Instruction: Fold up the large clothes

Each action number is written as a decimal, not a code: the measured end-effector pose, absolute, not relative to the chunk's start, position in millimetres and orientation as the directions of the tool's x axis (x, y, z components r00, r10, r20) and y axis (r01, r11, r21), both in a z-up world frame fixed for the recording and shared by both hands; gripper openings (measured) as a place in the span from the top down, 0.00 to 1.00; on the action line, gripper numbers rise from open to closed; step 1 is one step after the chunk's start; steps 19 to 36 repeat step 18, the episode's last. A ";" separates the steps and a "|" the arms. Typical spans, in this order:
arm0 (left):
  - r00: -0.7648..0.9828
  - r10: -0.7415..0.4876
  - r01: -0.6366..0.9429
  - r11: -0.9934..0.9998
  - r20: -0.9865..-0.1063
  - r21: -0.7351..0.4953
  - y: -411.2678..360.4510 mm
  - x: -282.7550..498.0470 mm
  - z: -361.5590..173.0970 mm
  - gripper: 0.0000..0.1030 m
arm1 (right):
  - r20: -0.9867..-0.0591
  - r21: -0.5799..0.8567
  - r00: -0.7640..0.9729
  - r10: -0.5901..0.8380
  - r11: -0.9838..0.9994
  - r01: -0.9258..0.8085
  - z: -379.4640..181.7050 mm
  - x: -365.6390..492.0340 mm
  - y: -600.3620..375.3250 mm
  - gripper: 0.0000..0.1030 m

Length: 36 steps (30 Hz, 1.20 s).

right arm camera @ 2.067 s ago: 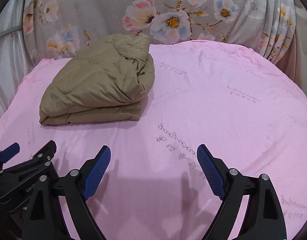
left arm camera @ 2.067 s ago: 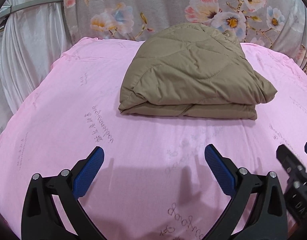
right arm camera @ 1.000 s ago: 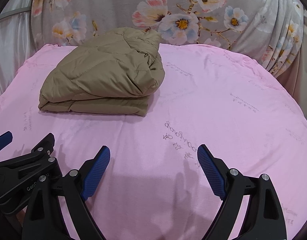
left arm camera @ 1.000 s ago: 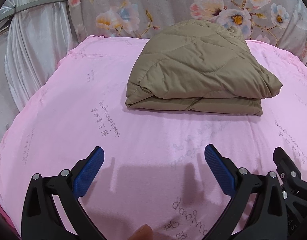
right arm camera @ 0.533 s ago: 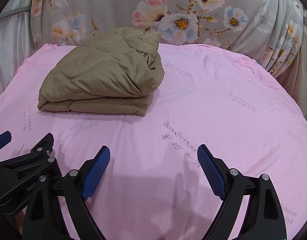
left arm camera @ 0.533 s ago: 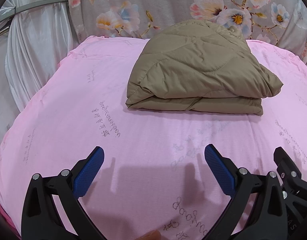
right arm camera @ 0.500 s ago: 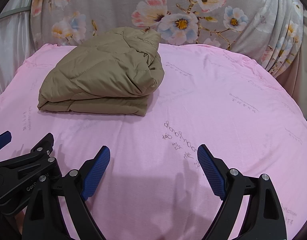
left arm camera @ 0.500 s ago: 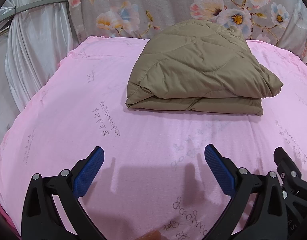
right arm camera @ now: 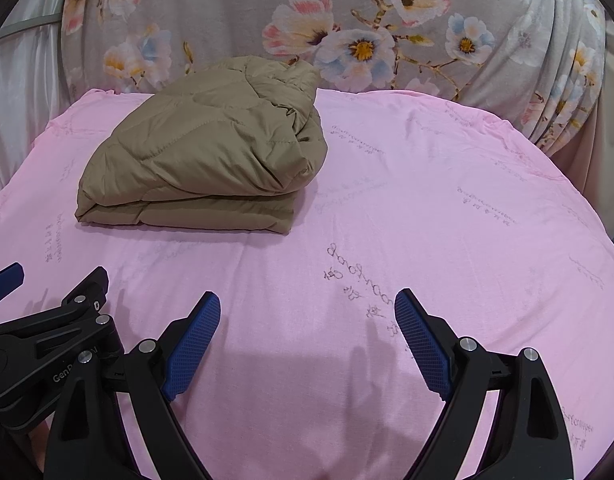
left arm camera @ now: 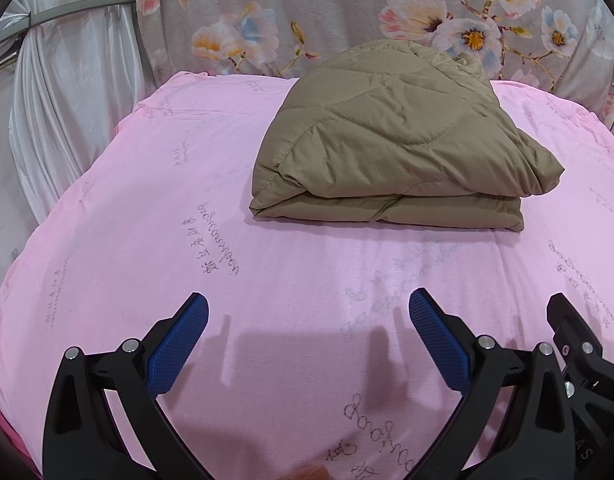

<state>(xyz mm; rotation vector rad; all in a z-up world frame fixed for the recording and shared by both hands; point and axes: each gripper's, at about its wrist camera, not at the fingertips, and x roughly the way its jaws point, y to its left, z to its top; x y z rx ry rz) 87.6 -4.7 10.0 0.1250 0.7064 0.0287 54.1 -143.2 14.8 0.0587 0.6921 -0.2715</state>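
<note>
**Folded jacket at rest, both grippers withdrawn and empty**

Little has shifted over the last half second, both views holding nearly the same framing as then; against the earliest frames, the bundle sits slightly farther right and lower in the left wrist view, so the cameras have drifted a little and then settled. Nearest the viewer, the left gripper (left arm camera: 308, 322) hovers above the near edge of the pink sheet (left arm camera: 155, 216), its blue-padded jaws spread wide with nothing between them; the right gripper (right arm camera: 308, 320) hangs just beside it in the same posture, jaws equally wide and empty, and each tool's black frame shows at the margin of the other's view. Their shadows fall on bare sheet directly ahead, well apart from the garment; this stand-off suggests, as a judgement, that no further grasp is in hand. Farther on, the tan quilted jacket (left arm camera: 395, 152) lies toward the far edge of the sheet, left of its middle as the right wrist view shows (right arm camera: 211, 168); it is doubled into a compact stack, the layered fold edge facing the grippers, the looser bunched end toward the right. Such a stack keeps its shape unaided, which would explain the release; the fold appears complete or nearly so. Beyond it hangs the floral curtain (right arm camera: 347, 20); a white drape (left arm camera: 67, 92) borders the far-left corner.
</note>
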 end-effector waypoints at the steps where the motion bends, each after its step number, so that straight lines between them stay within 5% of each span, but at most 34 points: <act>1: 0.761 0.068 0.017 0.992 -0.645 0.125 -4.9 87.9 10.1 0.05 | -0.637 -0.036 0.736 -0.229 0.963 0.268 15.1 53.9 -142.7 0.16; 36: 0.770 0.068 0.020 0.991 -0.635 0.130 -7.7 86.6 11.0 0.08 | -0.635 -0.040 0.736 -0.236 0.961 0.273 15.4 52.5 -140.6 0.16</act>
